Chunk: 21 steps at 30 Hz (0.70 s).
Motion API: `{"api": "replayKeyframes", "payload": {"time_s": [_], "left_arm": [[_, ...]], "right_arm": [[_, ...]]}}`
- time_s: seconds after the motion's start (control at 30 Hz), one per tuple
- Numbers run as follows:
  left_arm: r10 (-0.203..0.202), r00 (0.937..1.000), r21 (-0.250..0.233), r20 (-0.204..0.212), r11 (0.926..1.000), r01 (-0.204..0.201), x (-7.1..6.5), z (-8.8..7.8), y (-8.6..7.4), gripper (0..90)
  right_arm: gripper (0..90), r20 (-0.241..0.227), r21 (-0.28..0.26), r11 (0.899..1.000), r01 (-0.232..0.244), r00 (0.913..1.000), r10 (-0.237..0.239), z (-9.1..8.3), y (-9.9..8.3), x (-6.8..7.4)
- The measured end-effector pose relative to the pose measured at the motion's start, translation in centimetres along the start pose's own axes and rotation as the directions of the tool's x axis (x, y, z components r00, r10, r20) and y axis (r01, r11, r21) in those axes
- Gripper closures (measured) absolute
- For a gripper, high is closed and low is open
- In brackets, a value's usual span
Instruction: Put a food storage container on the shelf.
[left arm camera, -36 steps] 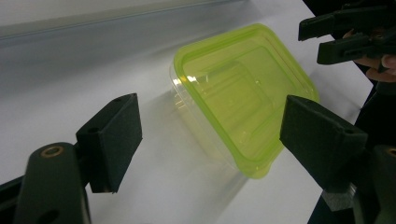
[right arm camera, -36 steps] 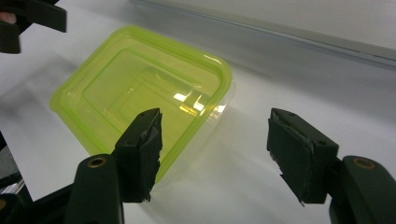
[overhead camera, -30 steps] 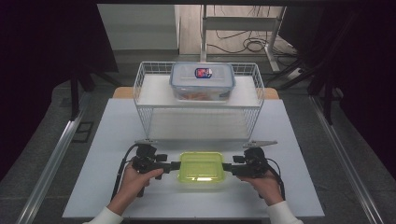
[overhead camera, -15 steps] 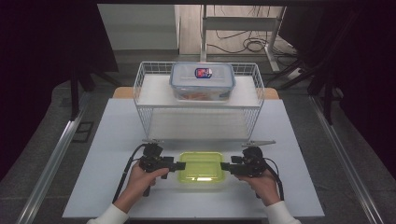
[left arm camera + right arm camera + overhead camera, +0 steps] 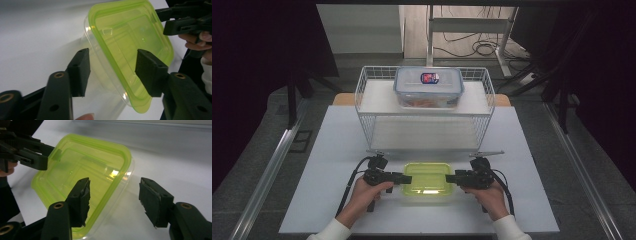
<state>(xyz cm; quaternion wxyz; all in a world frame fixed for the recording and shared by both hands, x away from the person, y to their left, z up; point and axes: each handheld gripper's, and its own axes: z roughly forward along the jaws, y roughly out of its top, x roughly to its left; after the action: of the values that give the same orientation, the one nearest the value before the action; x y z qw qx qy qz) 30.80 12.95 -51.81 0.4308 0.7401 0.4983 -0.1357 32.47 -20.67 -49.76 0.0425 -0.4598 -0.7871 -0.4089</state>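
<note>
Green-lidded clear container [image 5: 428, 178] sits on the white counter [image 5: 532, 165], near the front edge, just in front of the wire basket [image 5: 364, 95]. Left tool [image 5: 111, 72] spread wide, one jaw each side of the container's left end, not pinching. Right tool [image 5: 113, 200] also spread, straddling the right end's rim. A second lidded box [image 5: 428, 87] rests on top of the basket, well behind.

I'm looking down from overhead at the table [image 5: 327, 165]; both gripper cameras are closing on one green-lidded box [image 5: 428, 180], facing each other.
</note>
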Motion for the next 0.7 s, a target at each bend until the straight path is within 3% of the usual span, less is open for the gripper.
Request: {"api": "replayKeyframes", "payload": {"time_s": [0.17, 0.4, 0.5, 0.7], "left_arm": [[-0.008, 0.9995, 0.012, 0.029, 0.9999, 0.007, -0.1, 0.2, 0.0, 52.6], [0.01, 1.0, 0.006, 0.0, 0.9999, -0.01, -0.3, 0.1, -0.2, 62.5], [0.029, 0.9995, -0.005, -0.014, 0.9996, -0.029, -0.7, -0.2, -0.5, 65.8], [0.02, 0.9996, -0.034, 0.018, 0.9992, -0.019, -0.6, -0.5, -1.4, 68.6]], "right_arm": [[48.0, -0.023, 0.026, 0.999, -0.018, 0.9996, 0.018, 0.7, -0.1, -0.1], [58.8, -0.086, 0.027, 0.998, -0.061, 0.9943, 0.063, 0.6, -0.3, -0.3], [66.5, -0.059, 0.017, 0.998, -0.064, 0.9962, 0.065, 0.3, -0.5, 0.0], [72.5, -0.075, -0.021, 0.997, -0.07, 0.9948, 0.068, -0.3, -1.1, 0.3]]}}
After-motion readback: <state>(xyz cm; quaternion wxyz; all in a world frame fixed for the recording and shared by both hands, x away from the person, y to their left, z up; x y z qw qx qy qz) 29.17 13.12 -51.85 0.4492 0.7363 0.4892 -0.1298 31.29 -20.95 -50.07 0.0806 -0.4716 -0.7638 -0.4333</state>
